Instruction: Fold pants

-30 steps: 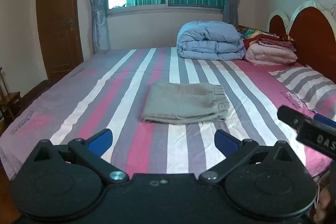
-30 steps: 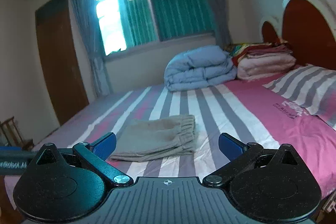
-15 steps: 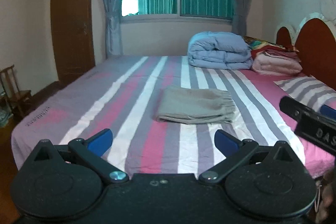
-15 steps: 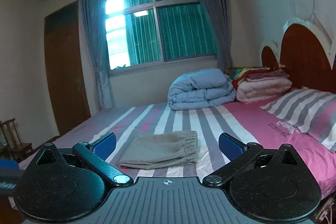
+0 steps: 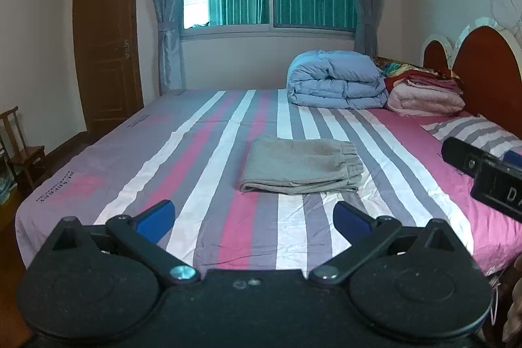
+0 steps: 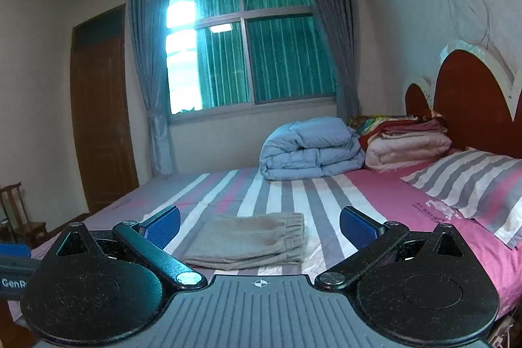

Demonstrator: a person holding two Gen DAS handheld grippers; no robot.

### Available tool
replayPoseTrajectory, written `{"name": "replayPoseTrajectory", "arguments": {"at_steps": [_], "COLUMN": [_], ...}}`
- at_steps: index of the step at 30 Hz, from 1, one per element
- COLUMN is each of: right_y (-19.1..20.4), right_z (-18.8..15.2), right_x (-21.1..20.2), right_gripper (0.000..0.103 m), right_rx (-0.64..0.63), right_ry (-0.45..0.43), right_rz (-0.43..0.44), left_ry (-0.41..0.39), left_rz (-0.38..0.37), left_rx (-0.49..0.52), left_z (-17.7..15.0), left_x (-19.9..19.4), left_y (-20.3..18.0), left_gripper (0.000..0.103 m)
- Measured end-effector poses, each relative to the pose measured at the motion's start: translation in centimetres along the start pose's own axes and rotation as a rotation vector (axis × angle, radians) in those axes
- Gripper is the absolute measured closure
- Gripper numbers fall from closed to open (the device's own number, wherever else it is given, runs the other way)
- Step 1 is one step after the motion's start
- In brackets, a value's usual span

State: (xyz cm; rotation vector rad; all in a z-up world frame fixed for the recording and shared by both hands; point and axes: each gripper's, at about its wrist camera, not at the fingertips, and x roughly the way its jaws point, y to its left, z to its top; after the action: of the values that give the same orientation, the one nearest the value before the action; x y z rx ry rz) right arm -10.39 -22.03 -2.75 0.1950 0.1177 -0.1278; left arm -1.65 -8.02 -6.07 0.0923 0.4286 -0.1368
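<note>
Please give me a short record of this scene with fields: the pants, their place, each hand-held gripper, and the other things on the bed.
pants: grey pants, folded into a flat rectangle, waistband toward the headboard side
place: middle of the striped bed sheet, apart from both tools
left hand-held gripper: open, holds nothing, short of the pants
right hand-held gripper: open, holds nothing
other things: folded blue duvet, pink blanket stack, striped pillow
task state: the fold looks done
</note>
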Motion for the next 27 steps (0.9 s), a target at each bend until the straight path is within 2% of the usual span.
{"name": "replayPoseTrajectory", "arguments": {"at_steps": [27], "right_y": [-0.2], "right_z": [-0.4], "right_x": [0.9], "right_gripper": [0.000], "right_rx": [-0.012], "right_ry": [0.026], "right_rz": [-0.004], "left_ry": [-0.005], "left_rz": [-0.003], "left_rx": [-0.010], "left_z": [0.1], "left_x": [0.2], "left_y": [1.1], "left_gripper": [0.006]}}
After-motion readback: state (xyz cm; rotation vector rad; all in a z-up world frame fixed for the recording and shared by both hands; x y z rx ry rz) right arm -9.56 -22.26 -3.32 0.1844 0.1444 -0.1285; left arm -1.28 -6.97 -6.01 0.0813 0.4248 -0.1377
